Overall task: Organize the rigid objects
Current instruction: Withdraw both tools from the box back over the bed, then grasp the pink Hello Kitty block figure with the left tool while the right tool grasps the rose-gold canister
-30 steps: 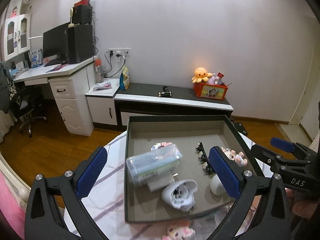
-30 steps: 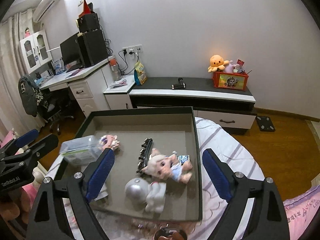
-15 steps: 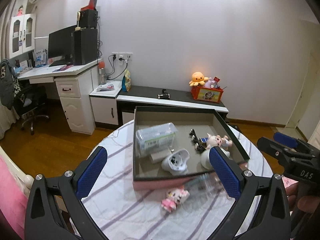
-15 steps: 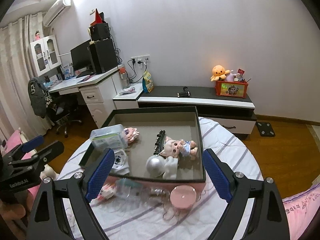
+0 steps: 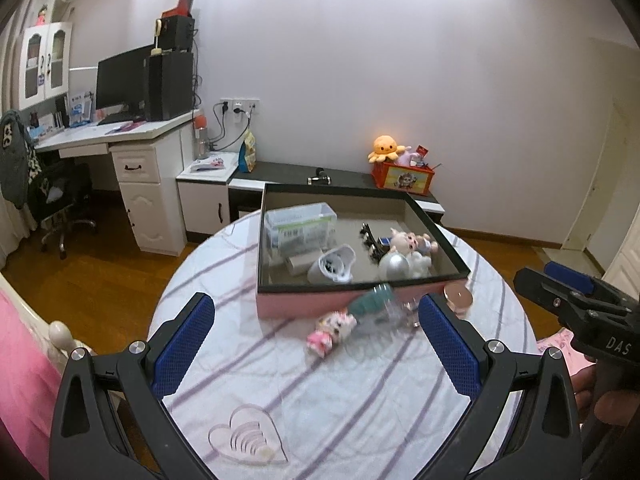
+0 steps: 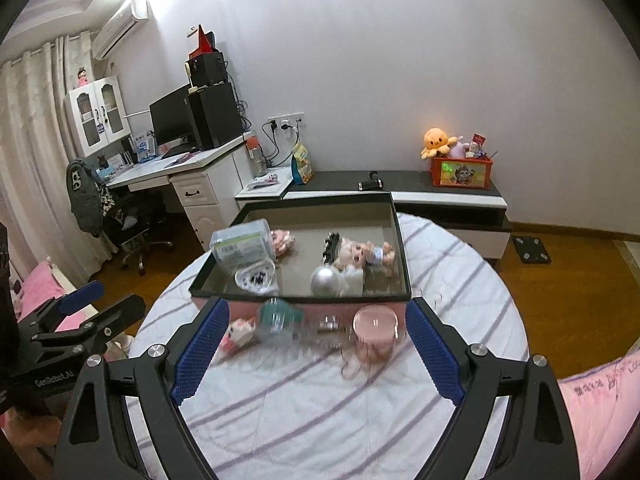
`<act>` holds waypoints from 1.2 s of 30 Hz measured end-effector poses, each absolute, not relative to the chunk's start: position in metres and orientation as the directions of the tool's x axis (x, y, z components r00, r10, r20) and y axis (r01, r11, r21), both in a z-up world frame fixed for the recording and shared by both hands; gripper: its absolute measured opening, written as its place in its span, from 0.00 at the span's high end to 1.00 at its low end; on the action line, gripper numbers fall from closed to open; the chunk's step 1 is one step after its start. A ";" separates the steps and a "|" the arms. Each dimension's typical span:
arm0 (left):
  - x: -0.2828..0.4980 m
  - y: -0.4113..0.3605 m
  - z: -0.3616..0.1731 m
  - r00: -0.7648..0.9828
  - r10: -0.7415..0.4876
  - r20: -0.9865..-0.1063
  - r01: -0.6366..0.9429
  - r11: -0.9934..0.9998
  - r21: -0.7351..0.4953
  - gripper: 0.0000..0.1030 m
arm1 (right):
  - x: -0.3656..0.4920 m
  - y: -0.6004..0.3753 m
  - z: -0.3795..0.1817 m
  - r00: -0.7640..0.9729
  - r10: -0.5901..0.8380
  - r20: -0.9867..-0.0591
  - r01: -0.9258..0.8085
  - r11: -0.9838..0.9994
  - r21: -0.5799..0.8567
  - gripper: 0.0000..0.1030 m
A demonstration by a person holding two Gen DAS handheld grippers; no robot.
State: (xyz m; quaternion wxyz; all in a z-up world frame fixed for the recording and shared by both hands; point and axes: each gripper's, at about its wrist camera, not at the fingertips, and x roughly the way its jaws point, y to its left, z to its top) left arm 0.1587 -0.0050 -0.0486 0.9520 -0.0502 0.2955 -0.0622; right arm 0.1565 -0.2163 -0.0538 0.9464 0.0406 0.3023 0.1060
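A bedroom corner with pale walls and a wooden floor

A white desk [image 6: 188, 176] with a monitor [image 6: 170, 120] and black speakers [image 6: 214, 116] stands left, an office chair [image 6: 132, 224] before it, a wall cabinet [image 6: 98, 114] and air conditioner [image 6: 120, 28] above, and curtains [image 6: 28, 152] further left. A low dark-topped cabinet [image 6: 420, 196] runs along the wall, bearing an orange plush octopus [image 6: 436, 142] beside a red box [image 6: 464, 172].

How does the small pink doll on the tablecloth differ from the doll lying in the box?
The pink doll lies outside the box, on the striped cloth before its pink front wall; the pale doll lies inside, on the grey floor. The pink doll looks smaller and is dressed in pink; the pale doll wears light blue. The pink doll is blurred, the pale doll sharper. Both lie on their sides, untouched by either gripper.
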 end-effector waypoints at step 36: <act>0.131 -0.012 -0.096 0.742 -0.142 -0.656 0.078 0.989 -0.125 0.00 | 0.121 -0.231 -0.088 0.767 0.137 -0.627 -0.096 0.990 0.100 0.11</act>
